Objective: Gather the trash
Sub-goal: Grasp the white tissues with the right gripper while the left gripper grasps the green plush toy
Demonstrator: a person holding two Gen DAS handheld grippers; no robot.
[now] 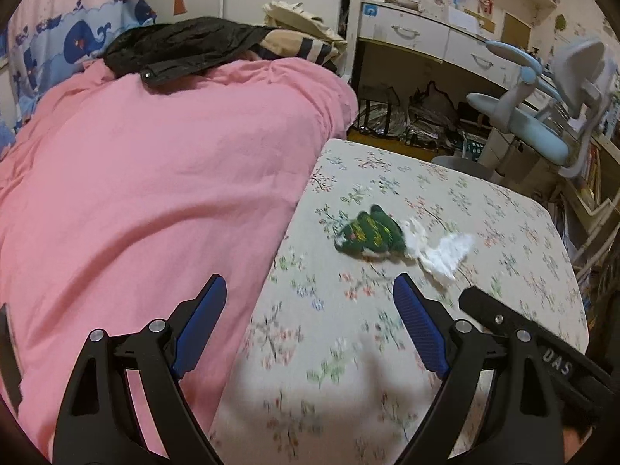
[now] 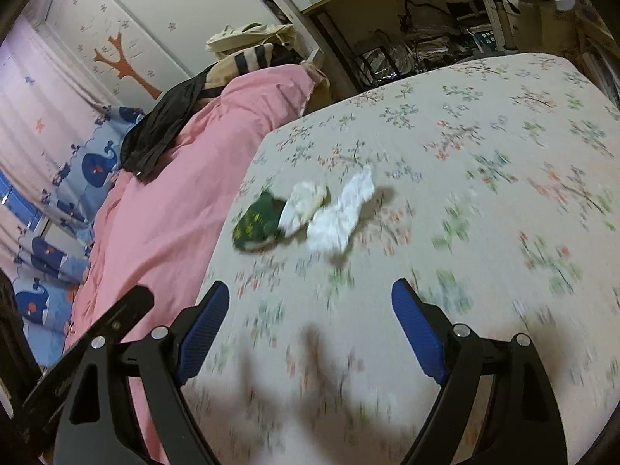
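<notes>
Right wrist view shows both the right gripper (image 2: 310,310) and left gripper (image 1: 310,302) wide open and empty, with the light, soft crumpled tissues (image 2: 341,213) at 12 o'clock on the floral sheet (image 2: 484,135), probably best pinched at the middle.

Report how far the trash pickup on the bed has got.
Nothing looks collected yet. The green wrapper and the crumpled white tissues lie together on the floral sheet, untouched. In hand: nothing; the left claw and right claw both stand open and empty, short of the pile. Left: grasp every piece and carry it off; no bin is in view.
</notes>
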